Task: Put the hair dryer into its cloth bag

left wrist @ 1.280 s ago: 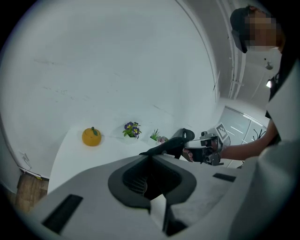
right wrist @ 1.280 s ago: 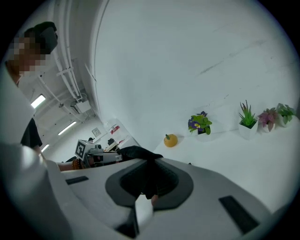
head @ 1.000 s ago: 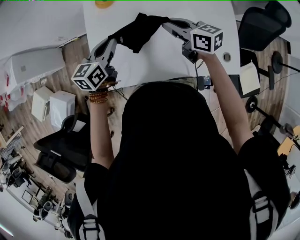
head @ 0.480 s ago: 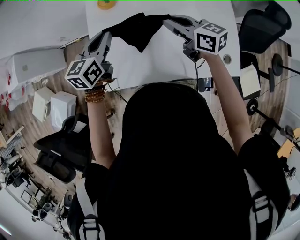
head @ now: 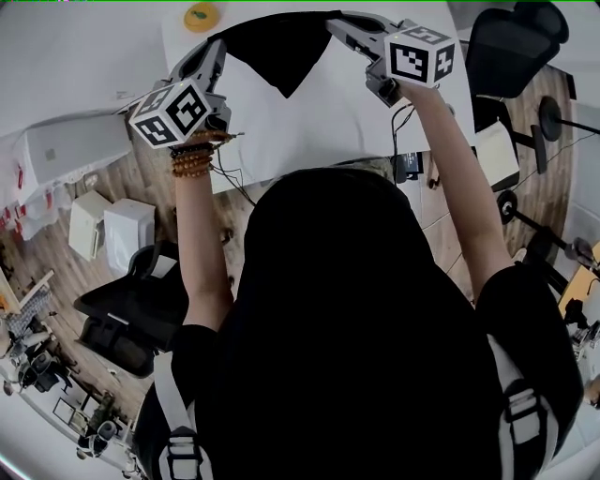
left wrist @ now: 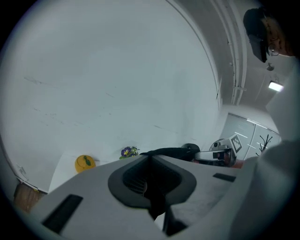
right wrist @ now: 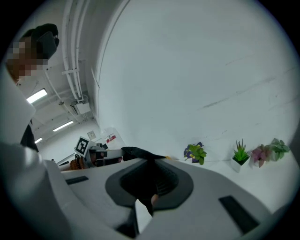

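Observation:
A black cloth bag (head: 281, 47) hangs stretched between my two grippers above the white table (head: 328, 112). My left gripper (head: 217, 49) is shut on the bag's left edge, and my right gripper (head: 333, 21) is shut on its right edge. In the left gripper view black cloth (left wrist: 168, 152) runs from the shut jaws (left wrist: 152, 187) toward the other gripper (left wrist: 220, 152). The right gripper view shows the same cloth (right wrist: 138, 152) pinched in its jaws (right wrist: 149, 187), with the left gripper (right wrist: 93, 152) beyond. No hair dryer shows in any view.
A yellow round object (head: 201, 14) sits at the table's far edge, with small potted plants (right wrist: 196, 152) along the wall. A black chair (head: 511, 47) stands to the right, another chair (head: 131, 309) and white boxes (head: 112, 225) to the left on the wooden floor.
Both grippers have risen and moved toward the far side of the table, carrying the bag. The bag now hangs spread wider and tauter between them.

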Tool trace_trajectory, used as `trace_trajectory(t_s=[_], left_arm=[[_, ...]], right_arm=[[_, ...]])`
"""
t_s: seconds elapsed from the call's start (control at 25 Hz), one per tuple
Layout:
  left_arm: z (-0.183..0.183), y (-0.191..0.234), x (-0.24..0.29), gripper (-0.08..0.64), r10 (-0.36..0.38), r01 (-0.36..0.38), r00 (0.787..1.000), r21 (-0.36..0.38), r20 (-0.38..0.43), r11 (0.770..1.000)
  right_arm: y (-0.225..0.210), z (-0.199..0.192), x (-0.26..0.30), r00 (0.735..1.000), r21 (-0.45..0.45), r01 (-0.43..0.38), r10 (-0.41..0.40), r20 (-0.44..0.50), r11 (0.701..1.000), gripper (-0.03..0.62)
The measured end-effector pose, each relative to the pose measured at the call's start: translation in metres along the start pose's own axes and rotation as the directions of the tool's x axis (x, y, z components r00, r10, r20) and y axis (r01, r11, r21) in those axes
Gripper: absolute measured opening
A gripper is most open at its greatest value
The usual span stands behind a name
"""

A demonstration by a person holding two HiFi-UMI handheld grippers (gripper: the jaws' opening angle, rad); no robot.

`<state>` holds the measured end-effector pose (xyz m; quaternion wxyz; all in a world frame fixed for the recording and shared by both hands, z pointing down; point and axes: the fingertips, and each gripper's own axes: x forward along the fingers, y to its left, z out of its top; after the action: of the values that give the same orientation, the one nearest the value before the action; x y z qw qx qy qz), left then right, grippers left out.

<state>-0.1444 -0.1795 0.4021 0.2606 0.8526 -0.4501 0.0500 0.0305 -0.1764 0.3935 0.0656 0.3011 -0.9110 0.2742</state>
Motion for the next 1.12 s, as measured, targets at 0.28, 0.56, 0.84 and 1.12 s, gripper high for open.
trace_trajectory(t_s=[0.28,0.56,0.84,1.12], left_arm=[[0.05,-0.028,0.05,0.034,-0.047,0.045,0.998,0.059,0.032,0.997],[0.071,-0.085,0.046,0.032,-0.177,0.165,0.982,0.168,0.061,0.972],[0.087,-0.095,0.017,0.031,-0.211,0.193,0.97,0.14,0.123,0.971],[0.101,-0.111,-0.031,0.031,-0.25,0.226,0.957,0.161,0.149,0.961]], right_arm=[[-0.038,0.007,-0.015,0.977,-0.076,0.203,-0.207,-0.044,0.976,0.038],[-0.026,-0.039,-0.034,0.942,-0.343,0.205,-0.28,-0.185,0.917,0.164],[0.053,-0.011,-0.038,0.978,-0.523,-0.068,-0.046,-0.202,0.849,0.255],[0.051,0.009,-0.085,0.919,-0.519,-0.299,0.095,-0.383,0.801,0.233]])
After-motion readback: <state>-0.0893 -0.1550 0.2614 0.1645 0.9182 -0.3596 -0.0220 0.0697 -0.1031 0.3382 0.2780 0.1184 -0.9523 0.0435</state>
